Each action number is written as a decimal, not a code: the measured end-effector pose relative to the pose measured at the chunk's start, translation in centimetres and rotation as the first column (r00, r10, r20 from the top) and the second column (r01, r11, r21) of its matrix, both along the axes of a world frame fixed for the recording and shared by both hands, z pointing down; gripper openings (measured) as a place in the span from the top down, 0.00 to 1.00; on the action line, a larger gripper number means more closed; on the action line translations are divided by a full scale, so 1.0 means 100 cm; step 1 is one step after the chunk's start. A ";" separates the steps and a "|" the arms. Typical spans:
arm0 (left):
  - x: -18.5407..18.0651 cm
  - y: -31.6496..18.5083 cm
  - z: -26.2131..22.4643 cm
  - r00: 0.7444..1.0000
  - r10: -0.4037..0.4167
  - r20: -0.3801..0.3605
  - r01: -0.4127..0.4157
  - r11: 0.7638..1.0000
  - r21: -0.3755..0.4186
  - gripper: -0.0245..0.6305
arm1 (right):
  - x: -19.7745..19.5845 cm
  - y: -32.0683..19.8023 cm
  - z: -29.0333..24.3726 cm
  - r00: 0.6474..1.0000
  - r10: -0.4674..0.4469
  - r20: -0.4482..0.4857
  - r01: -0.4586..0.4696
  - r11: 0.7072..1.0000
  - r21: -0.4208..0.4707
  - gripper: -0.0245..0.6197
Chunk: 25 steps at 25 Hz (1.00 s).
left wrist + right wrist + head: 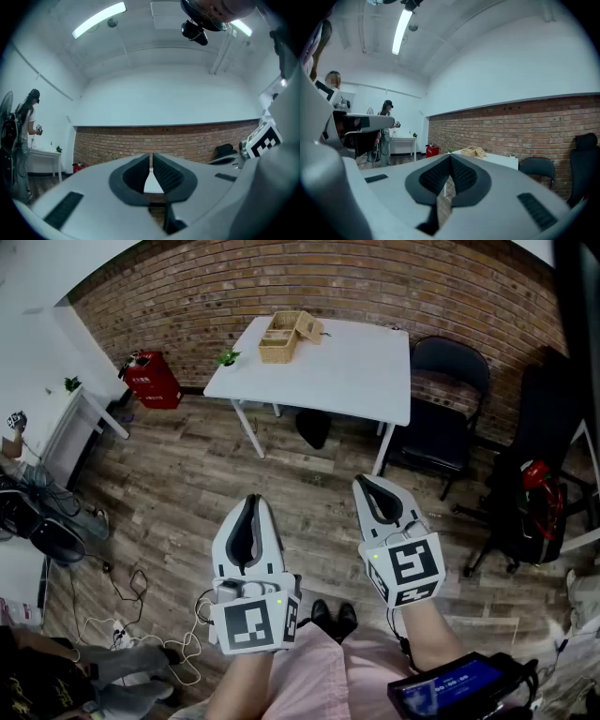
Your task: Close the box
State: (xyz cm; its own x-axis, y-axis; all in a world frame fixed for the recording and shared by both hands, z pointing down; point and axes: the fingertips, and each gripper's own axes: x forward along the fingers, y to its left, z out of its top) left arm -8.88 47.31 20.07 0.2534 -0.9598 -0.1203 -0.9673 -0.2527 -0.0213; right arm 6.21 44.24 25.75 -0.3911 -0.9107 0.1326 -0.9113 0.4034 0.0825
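Wood-plank floor lies open beneath the left gripper and right gripper, both empty with fingers pressed together, well short of the white rectangular bench. At that bench's far left corner sits the pale wooden box, lid tipped open, so closing is all ahead; a black folding chair crowds the bench's right side.

Nothing legible; white print on the red case looks too blurred.
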 end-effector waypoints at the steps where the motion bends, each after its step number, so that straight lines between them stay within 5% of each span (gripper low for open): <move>1: 0.000 0.002 0.001 1.000 -0.001 0.000 0.001 1.000 -0.009 0.92 | 0.000 0.003 0.001 1.000 -0.001 -0.001 0.001 1.000 -0.010 0.97; 12: 0.004 0.018 0.002 1.000 -0.005 -0.018 0.005 1.000 -0.017 0.91 | 0.007 0.016 0.002 0.998 -0.017 0.060 0.017 1.000 -0.013 0.96; 14: 0.004 0.022 0.004 0.999 0.000 -0.035 -0.001 1.000 -0.009 0.82 | 0.005 0.018 0.004 0.997 -0.039 0.061 0.040 0.999 -0.016 0.70; 25: 0.015 0.003 0.021 0.998 -0.062 -0.032 0.060 0.997 -0.051 0.76 | 0.032 -0.010 0.016 0.998 -0.045 0.033 0.046 0.999 -0.028 0.71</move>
